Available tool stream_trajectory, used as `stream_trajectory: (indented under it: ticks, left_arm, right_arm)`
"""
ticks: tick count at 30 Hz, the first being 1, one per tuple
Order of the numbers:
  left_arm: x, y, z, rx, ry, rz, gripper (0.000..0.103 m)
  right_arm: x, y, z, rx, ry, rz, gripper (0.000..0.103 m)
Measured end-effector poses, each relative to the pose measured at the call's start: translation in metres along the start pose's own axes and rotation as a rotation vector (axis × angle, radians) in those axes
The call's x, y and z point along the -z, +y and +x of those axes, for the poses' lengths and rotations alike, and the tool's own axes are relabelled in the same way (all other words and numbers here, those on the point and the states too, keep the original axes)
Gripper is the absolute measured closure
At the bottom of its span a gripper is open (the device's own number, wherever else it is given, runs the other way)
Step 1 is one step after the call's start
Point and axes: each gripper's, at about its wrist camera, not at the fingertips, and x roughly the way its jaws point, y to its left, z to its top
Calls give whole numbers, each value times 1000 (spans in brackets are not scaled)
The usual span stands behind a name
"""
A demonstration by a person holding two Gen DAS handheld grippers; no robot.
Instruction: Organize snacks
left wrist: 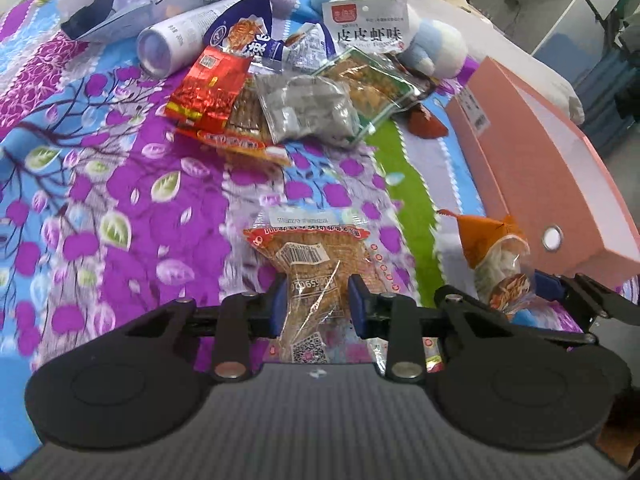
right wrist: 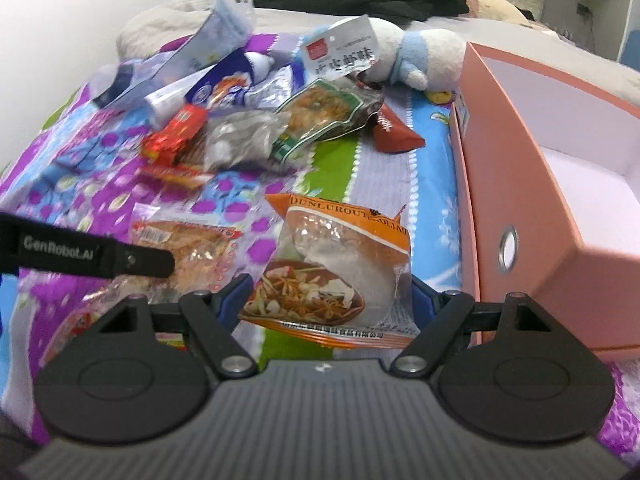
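Beside the pink box [right wrist: 520, 184], on a floral bedspread [left wrist: 120, 184], both grippers carry snacks. That box is open at the top, white inside, with one metal-ringed finger hole in its near end; a small label on its long side is too small to read.

Left of the box, the right gripper [right wrist: 326, 296] is clamped on an orange noodle packet [right wrist: 340, 264]. Its top band reads "DUNLUROU", the rest running off the crease; a row of Chinese characters along the bottom edge is blurred. Further left, the left gripper [left wrist: 316, 304] is clamped on a clear packet of brown strips [left wrist: 312, 268], whose barcode and QR code show but whose red border print is illegible. An arm of the left gripper crossing the right wrist view bears "GenRobot.AI".

Beyond the box's near end lies a heap of roughly eight more snacks, overlapping so the count is unsure. One white header card [left wrist: 366, 24] carries a red logo and large Chinese characters, 皮皮虾味. Around it sit one red foil pack [left wrist: 208, 92], one grey clear bag [left wrist: 308, 108], one green-edged tray pack [left wrist: 368, 84], one blue-and-white pack [left wrist: 244, 28], one white tube [left wrist: 168, 48] and one dark red wedge packet [right wrist: 394, 130]. One plush toy [right wrist: 416, 56] lies behind, partly hidden by the card.
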Motion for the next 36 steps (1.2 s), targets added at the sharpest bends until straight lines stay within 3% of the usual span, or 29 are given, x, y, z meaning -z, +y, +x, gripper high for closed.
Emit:
stream_trajectory:
  ticks: [10,11,13,15,18,26,31,34,36]
  left_arm:
    - [25,2,-16,-4,34,-10,63]
    - [25,3,-16,0,42,-25,58]
    - [23,5,-16,23,57,-57,28]
    - [23,4,-18,24,52,-72,15]
    - [21,1,-16,-13,56,-75,7]
    - [13,-12,-6,-48,70,-76,5]
    - [9,-13,5,-61,89,-124,5]
    - [10,-14,10,-75,97,-132,5]
    - [10,-15,12,-85,99,-133,5]
  right_arm:
    - [35,-3,-16,-1,57,10,20]
    - [37,-6,-16,-20,57,28,20]
    - [41,-11,-19,-64,48,70,13]
    - [44,-14,-22,-80,38,101,9]
    - [47,-17,-27,-109,14,134,9]
    - [50,-32,-39,-100,-47,244,9]
    - [56,-41,-31,-107,-38,300,10]
    - [59,-40,-23,-121,-13,310,19]
    - [59,-36,-22,-122,-21,283,20]
